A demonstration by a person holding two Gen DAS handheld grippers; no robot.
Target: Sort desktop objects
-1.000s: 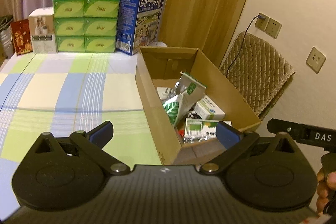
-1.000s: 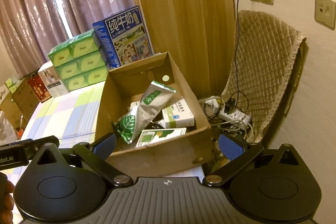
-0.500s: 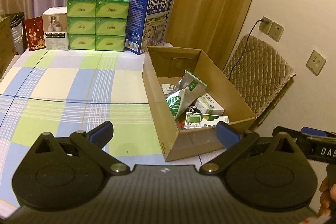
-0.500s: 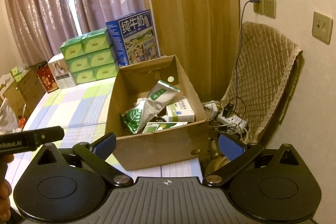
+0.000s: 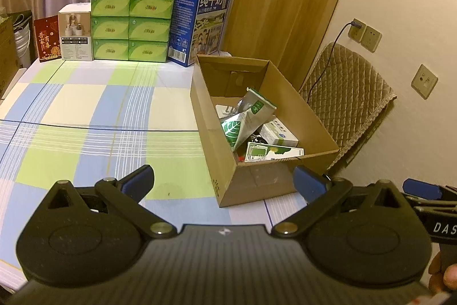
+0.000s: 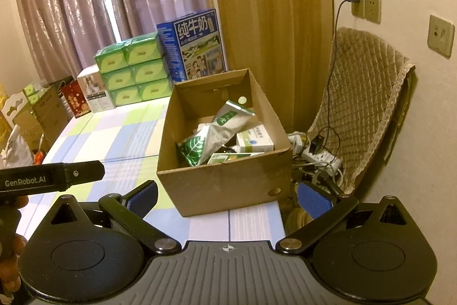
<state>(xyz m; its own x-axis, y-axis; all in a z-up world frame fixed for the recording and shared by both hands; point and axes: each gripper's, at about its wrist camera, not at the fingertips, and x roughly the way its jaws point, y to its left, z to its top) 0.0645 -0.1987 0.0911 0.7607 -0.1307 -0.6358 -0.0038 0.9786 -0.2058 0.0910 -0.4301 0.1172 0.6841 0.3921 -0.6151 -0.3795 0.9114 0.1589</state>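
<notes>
An open cardboard box (image 5: 228,162) (image 6: 222,185) stands at the right end of the checked tablecloth (image 5: 85,119) (image 6: 122,139). In it lie a silver-green leaf pouch (image 5: 245,119) (image 6: 214,133), a white-green medicine box (image 5: 278,133) (image 6: 254,140) and a flat green-white pack (image 5: 271,152) (image 6: 228,157). My left gripper (image 5: 224,180) is open and empty, held back from the box's near left corner. My right gripper (image 6: 228,195) is open and empty, in front of the box's near wall.
Stacked green tissue boxes (image 5: 130,25) (image 6: 134,67), a blue milk carton (image 5: 200,22) (image 6: 197,45), a white box (image 5: 75,36) and a red packet (image 5: 47,39) line the far edge. A quilted chair (image 5: 345,93) (image 6: 368,93) and a power strip (image 6: 322,156) are right of the table.
Both grippers have drawn back and up from the box, which now looks smaller and farther. More of the tablecloth shows. The things in the box have not moved.
</notes>
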